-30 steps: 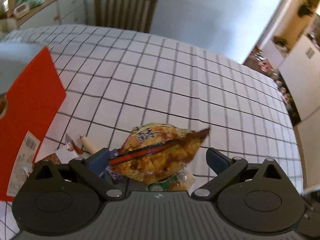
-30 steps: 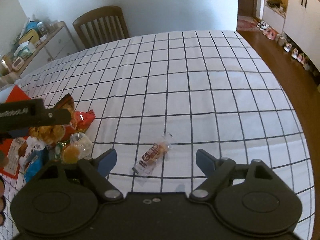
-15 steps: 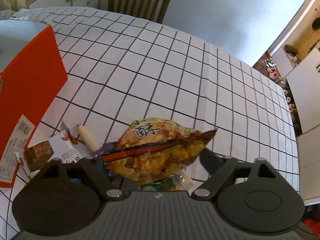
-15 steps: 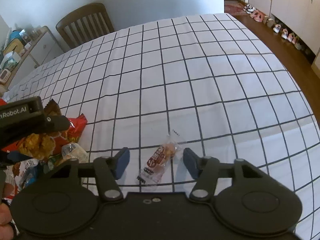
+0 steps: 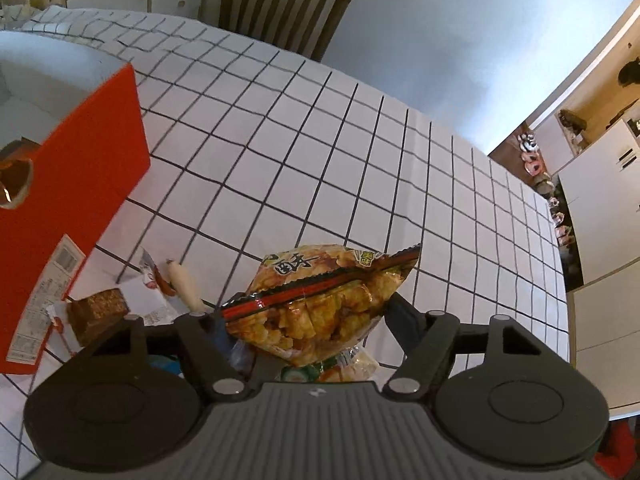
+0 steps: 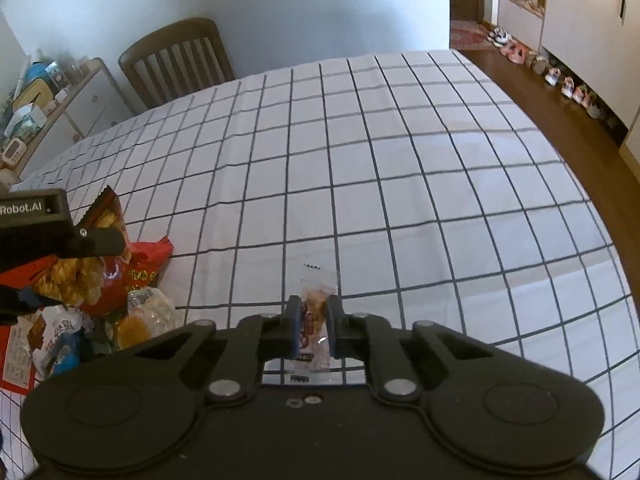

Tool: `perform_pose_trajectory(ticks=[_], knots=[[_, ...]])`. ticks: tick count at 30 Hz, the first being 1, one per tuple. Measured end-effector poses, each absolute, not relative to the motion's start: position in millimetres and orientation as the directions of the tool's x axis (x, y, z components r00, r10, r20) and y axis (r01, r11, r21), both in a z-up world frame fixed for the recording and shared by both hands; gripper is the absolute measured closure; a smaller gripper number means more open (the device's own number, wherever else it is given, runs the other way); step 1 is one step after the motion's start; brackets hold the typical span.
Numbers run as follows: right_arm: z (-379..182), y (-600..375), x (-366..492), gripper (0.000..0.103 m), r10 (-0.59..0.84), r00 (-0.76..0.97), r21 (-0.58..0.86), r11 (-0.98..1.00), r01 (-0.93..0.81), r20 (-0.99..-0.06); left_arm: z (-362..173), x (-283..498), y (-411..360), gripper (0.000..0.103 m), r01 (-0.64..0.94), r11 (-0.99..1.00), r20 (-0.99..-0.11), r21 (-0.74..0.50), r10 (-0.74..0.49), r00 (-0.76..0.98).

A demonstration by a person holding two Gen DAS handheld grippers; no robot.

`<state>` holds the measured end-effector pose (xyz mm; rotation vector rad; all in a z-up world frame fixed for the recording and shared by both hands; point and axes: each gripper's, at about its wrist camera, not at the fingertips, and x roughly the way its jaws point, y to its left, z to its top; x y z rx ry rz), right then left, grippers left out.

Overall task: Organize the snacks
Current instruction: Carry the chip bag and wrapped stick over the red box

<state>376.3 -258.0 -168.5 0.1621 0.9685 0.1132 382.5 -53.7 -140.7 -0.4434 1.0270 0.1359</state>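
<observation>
both tools newly closed: right tool (image 6: 314,322) on wrapped snack (image 6: 316,312), left tool (image 5: 310,320) on chip bag (image 5: 320,304)

Chip bag (image 5: 320,304): orange-yellow printed film with a red band and dark characters, puffed, tilted with its serrated seal edge pointing up and right, raised above the checked cloth. Small clear packet (image 6: 314,320): transparent wrapper holding a brown snack with a red label, lying lengthwise on the cloth, its notched end pointing away from the camera. Snack pile at the left of the right-wrist view: red bag (image 6: 140,276), crumpled, beside a clear pack of round yellow biscuits (image 6: 140,320) and a blue-and-white packet (image 6: 60,344). Brown bar (image 5: 100,312) in clear wrap lies just beside the red box (image 5: 80,184), near a white stick-shaped snack (image 5: 184,284).
</observation>
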Motion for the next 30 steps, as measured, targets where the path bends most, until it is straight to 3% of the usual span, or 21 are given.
perform_pose_trajectory(ticks=[30], knots=[[-82.2, -226.5, 295.6, 0.092, 0.314, 0.620, 0.197, 0.948, -0.252, -0.719, -69.0, 288.9, -5.1, 0.035, -0.227, 0.884, -0.790, -0.408, -0.217, 0.574]])
